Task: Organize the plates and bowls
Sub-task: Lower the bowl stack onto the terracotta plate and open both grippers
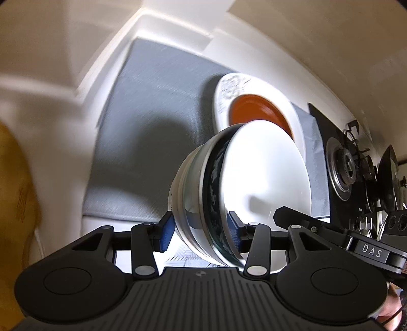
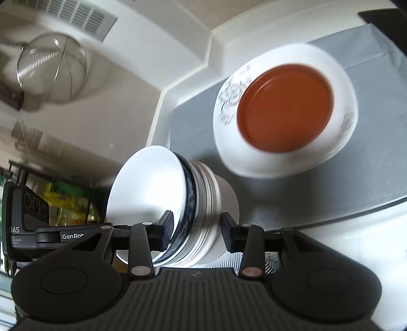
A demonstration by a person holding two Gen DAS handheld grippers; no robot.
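A stack of nested bowls [image 1: 254, 183], white inside with a dark blue patterned band on the top one, hangs tilted above the grey mat [image 1: 152, 127]. My left gripper [image 1: 201, 226] is shut on the stack's rim, one blue pad inside and one outside. My right gripper [image 2: 197, 229] is shut on the opposite rim of the same stack [image 2: 152, 193]. Each gripper shows at the edge of the other's view: the right gripper [image 1: 292, 216], the left gripper [image 2: 51, 234]. On the mat [image 2: 356, 173] lies a white patterned plate [image 2: 254, 157] with an orange plate [image 2: 285, 107] on it.
A black gas stove with a burner [image 1: 343, 168] stands to the right of the mat. A metal strainer [image 2: 51, 68] hangs at the left under a white vent [image 2: 76, 15]. White counter and wall [image 1: 178, 25] border the mat.
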